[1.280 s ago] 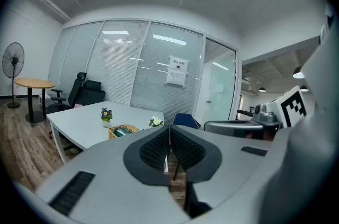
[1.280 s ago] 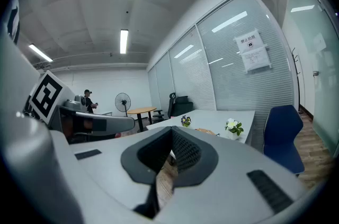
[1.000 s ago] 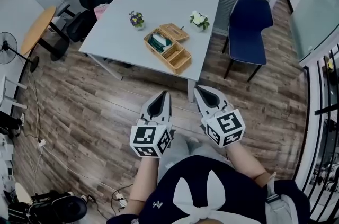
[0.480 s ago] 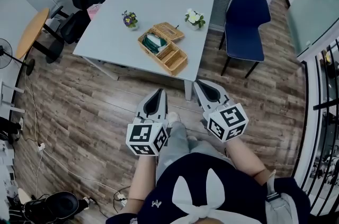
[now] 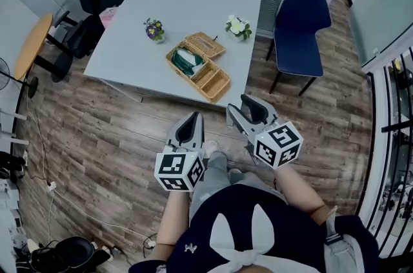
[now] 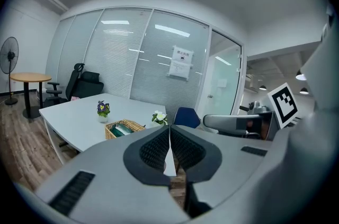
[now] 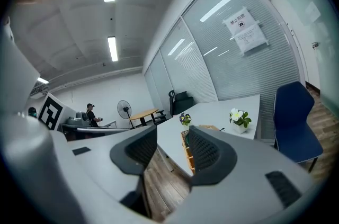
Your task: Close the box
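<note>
Right tongs (image 5: 237,105) opening, empty; left tongs (image 5: 196,117) together; chair (image 5: 298,33) beside table (image 5: 193,0)

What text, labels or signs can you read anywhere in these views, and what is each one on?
Paper notice on the glass wall: a dark heading with smaller print below, too small and blurred to read.
Marker cubes: black-and-white square patterns only, no words or numbers.
Wicker box: no label or print visible.
Nothing else in these views carries legible text.
</note>
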### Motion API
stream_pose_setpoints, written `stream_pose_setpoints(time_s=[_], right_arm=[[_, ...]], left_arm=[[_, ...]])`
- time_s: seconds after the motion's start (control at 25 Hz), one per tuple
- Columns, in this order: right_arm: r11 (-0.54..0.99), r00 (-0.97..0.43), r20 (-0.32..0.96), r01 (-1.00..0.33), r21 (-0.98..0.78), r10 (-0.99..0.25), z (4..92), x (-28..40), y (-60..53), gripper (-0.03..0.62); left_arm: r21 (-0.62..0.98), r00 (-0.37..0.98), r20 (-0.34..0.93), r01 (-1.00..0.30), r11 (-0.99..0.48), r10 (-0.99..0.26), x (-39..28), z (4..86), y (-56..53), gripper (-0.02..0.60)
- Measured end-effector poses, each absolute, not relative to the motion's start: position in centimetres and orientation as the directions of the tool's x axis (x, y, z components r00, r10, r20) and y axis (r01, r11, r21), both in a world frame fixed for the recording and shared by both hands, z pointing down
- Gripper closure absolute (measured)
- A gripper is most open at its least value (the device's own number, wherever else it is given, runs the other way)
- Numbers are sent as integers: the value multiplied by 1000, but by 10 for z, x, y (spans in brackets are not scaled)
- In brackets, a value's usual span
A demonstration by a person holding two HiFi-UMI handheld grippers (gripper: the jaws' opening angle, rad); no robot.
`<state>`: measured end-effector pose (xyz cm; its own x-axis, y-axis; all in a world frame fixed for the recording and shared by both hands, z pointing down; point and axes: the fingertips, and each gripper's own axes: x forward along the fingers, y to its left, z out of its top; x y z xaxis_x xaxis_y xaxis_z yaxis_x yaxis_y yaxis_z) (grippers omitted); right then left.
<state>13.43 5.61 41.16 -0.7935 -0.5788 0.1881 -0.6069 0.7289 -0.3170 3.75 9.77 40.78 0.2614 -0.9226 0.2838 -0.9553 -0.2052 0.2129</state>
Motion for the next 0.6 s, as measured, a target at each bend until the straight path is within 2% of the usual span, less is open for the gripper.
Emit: stream_pose_setpoints(time_s=[0.6], right_arm=[[656,-793,240,-602,-456,-560,434,110,-10,372]], left_arm=[[234,274,347,-951,-201,-897,-4,431,43,555]])
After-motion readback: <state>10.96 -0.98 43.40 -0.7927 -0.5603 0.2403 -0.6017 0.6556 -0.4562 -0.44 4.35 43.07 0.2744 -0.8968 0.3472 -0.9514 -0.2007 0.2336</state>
